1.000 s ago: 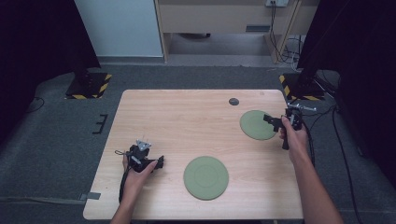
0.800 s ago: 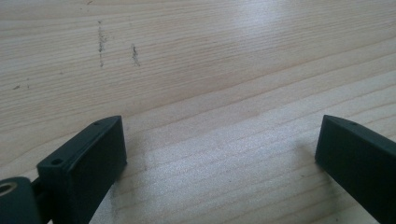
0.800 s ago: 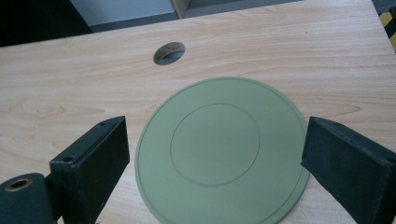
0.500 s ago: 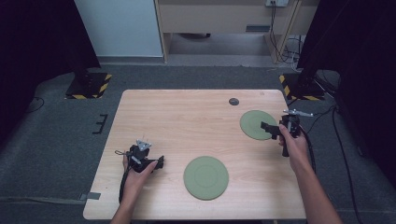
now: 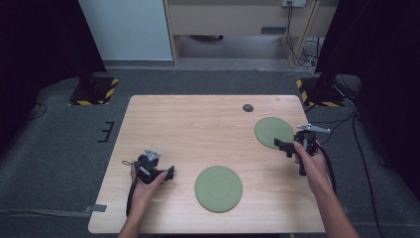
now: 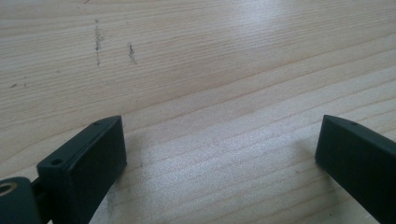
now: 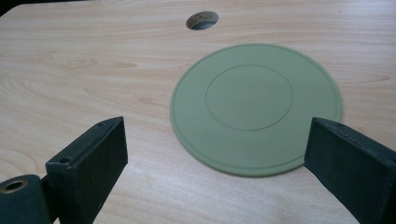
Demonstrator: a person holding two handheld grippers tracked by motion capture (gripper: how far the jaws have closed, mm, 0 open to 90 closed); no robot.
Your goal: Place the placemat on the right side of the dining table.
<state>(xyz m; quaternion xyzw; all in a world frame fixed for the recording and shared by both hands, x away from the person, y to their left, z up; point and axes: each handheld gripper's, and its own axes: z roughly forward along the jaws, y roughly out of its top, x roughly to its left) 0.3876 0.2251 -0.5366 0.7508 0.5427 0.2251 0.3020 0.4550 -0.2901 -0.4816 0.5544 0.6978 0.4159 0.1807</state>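
Observation:
Two flat green round plates lie on the wooden table (image 5: 198, 124). One plate (image 5: 218, 188) is near the front middle, the other (image 5: 273, 132) at the right. My right gripper (image 5: 281, 145) hovers at the near right edge of that right plate, jaws open and empty. In the right gripper view the plate (image 7: 256, 107) lies just beyond and between the spread jaws of my right gripper (image 7: 215, 154). My left gripper (image 5: 168, 173) rests low at the front left, left of the front plate. It (image 6: 219, 154) stands open over bare wood.
A small dark round hole (image 5: 247, 107) (image 7: 202, 20) sits in the tabletop behind the right plate. Grey carpet surrounds the table, with yellow-black striped stand bases (image 5: 94, 89) at the back left and back right. Cables trail on the floor to the right.
My right gripper has drawn back toward the person, from over the right plate to its near edge. The left gripper has stayed put.

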